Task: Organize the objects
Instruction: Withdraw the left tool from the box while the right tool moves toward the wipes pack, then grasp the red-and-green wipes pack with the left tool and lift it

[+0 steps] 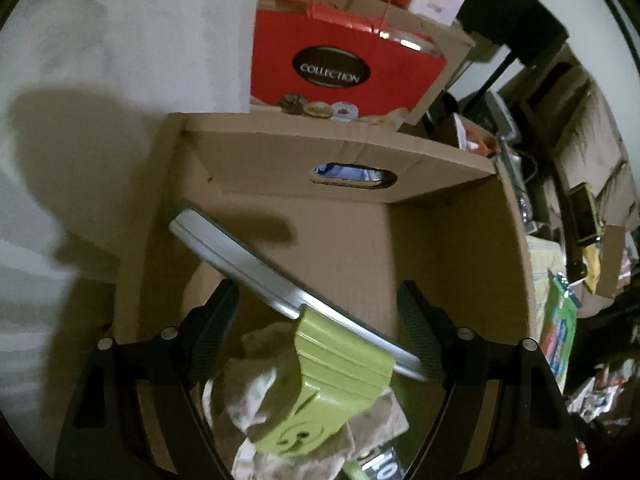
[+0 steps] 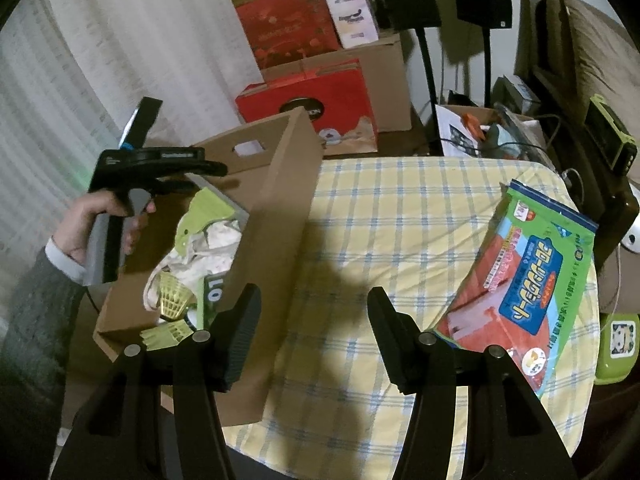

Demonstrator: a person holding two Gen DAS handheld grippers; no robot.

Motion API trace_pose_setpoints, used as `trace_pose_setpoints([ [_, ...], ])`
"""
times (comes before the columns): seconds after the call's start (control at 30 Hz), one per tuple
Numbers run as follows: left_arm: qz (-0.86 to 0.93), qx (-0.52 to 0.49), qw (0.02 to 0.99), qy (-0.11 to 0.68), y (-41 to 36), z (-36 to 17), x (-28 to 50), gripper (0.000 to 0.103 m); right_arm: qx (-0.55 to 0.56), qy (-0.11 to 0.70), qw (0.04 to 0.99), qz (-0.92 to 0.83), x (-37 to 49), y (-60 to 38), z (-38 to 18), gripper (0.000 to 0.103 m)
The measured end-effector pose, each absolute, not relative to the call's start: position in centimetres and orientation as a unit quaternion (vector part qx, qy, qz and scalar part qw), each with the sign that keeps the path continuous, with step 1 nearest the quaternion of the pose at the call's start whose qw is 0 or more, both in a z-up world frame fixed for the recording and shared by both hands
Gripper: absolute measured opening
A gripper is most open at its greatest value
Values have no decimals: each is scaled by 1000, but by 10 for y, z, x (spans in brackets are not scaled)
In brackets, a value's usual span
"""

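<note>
progress: cardboard box (image 2: 280,200) part-filled | left: green packet (image 2: 520,272) on tabletop (image 2: 380,220) | left claw (image 1: 320,320) apart, empty | right claw (image 2: 314,340) apart, empty

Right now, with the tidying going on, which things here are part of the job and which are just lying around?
Part of the job:
- cardboard box being filled
- green-handled flat item in the box
- shuttlecocks in the box
- green and red packet on the checked cloth
- left gripper, open over the box
- right gripper, open, empty

Lying about:
- red Collection bag
- black stands
</note>
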State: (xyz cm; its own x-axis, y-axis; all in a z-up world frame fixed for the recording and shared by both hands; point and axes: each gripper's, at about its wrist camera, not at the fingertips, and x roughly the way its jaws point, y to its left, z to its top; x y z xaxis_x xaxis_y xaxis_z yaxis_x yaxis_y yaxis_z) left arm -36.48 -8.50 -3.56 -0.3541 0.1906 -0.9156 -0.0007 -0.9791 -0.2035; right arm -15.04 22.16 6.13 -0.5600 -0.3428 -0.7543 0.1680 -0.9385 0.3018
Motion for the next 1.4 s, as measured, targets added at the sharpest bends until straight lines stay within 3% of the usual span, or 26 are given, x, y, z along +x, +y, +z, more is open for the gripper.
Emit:
trace_pose_setpoints([
  [0.43, 819, -562, 89, -68, -64, -35, -369, 79, 452, -99, 135, -876, -149, 232, 57, 57],
  [0.77, 849, -511, 107, -78, -99, 28, -294, 98, 436, -97, 136, -884, -136, 229, 66, 73],
  [0.93, 862, -484, 122, -91, -112, 50, -252, 100, 427, -90, 128, -891, -125, 231, 72, 78],
  [1.4, 884, -448, 130, -15, -57, 49, -161, 100, 416, -69, 68, -904, -99, 254, 73, 82],
])
